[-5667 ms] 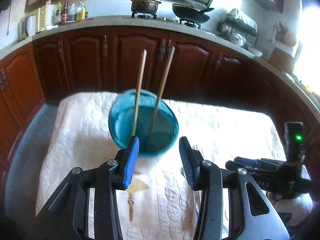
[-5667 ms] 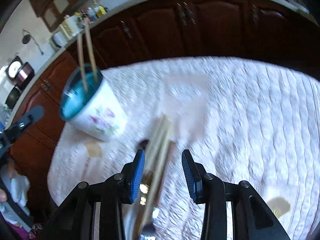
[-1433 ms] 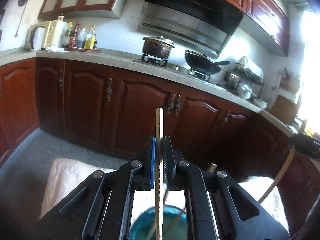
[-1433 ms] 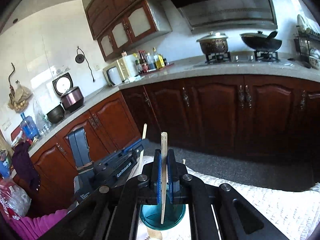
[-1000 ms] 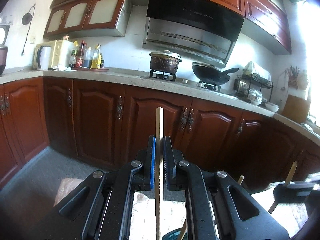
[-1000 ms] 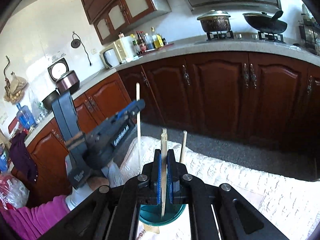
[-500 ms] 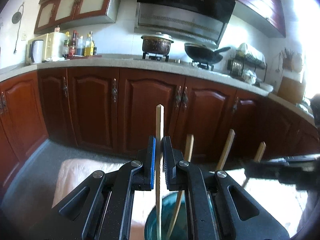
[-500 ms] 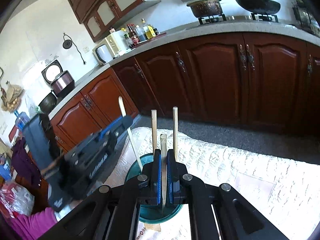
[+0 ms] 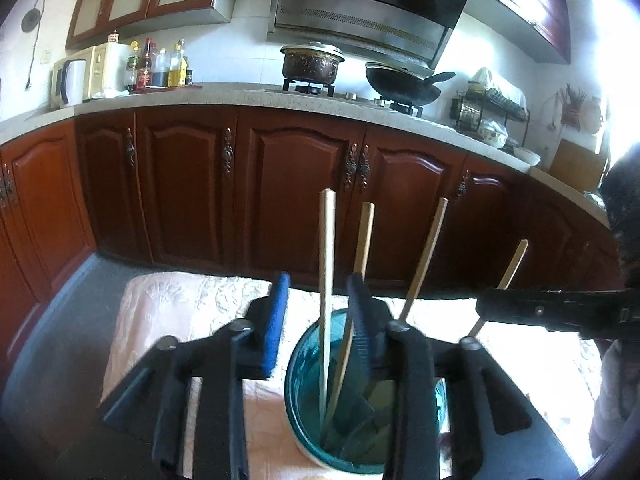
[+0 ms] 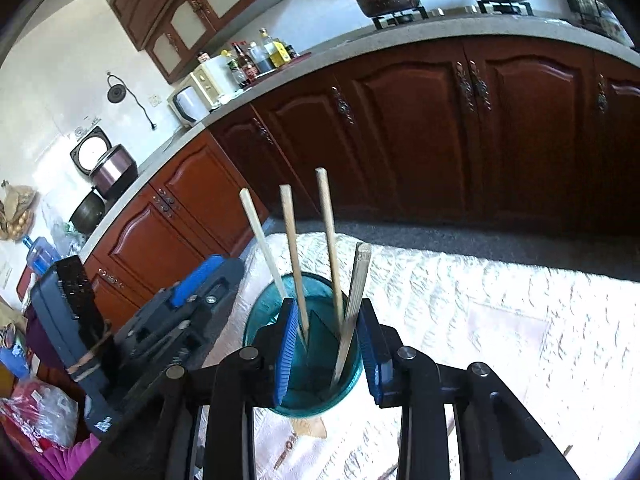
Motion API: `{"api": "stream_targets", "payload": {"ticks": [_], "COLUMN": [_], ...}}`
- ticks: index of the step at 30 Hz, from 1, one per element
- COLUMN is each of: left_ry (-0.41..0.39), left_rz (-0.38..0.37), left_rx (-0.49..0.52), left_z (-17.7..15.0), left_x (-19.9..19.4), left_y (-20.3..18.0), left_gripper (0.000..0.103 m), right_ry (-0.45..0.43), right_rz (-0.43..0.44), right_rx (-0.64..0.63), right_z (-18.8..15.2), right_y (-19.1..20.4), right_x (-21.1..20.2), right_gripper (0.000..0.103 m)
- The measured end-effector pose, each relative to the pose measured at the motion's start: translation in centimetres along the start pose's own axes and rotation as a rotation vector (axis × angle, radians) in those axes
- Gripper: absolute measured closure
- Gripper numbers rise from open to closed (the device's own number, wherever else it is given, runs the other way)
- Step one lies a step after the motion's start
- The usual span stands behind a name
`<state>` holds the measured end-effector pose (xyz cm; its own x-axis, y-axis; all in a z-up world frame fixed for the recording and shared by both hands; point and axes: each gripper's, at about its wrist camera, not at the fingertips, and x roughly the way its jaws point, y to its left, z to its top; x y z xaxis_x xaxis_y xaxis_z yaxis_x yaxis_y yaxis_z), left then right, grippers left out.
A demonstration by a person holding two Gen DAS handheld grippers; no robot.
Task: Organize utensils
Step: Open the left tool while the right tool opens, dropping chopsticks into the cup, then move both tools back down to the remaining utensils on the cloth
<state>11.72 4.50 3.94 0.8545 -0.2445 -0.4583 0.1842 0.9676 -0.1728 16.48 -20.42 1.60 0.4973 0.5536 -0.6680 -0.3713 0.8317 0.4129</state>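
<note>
A teal utensil cup (image 9: 304, 380) (image 10: 260, 316) stands on the white quilted table cover (image 10: 500, 320). Several wooden chopsticks (image 9: 326, 280) (image 10: 330, 240) stand in it, leaning apart. My left gripper (image 9: 318, 320) is open just above the cup's rim, with one chopstick standing free between its jaws. My right gripper (image 10: 328, 344) is open over the cup; the chopstick (image 10: 354, 308) it carried stands in the cup, free of the pads. Each gripper shows in the other's view: the right (image 9: 560, 312), the left (image 10: 176, 320).
Dark wooden kitchen cabinets (image 9: 300, 184) under a stone counter run behind the table. The grey floor (image 9: 60, 320) lies between them. A brown stain (image 10: 308, 428) marks the cover in front of the cup. Bags and a bottle sit at the far left (image 10: 36, 256).
Both grippers have opened and let go of their chopsticks, which now stand in the cup. Both have come lower and closer to the cup.
</note>
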Motion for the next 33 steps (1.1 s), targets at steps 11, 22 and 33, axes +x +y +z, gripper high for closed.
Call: {"api": "stream_targets", "payload": {"ticks": [11,22,33], "left_ry": [0.026,0.116,0.228], "left_rz": [0.005,-0.011,-0.122], "left_rx": [-0.003,0.029,0.04], "left_z": [-0.9,-3.6,-6.6], "left_x": [-3.3,-5.6,-6.3], "left_y": [-0.7,-3.8,-6.3], "left_gripper": [0.053,0.048,0.04], "right_ry": [-0.006,-0.002,0.038], "right_rz": [-0.037,-0.078,-0.187], "right_rx": [0.048,0.058,0.082], "right_z": [-2.2,-6.8,-12.1], "right_y": [-0.9,-1.5,-5.0], "right_x": [-3.2,-6.9,-10.3], "right_gripper": [0.07,0.07,0.068]}}
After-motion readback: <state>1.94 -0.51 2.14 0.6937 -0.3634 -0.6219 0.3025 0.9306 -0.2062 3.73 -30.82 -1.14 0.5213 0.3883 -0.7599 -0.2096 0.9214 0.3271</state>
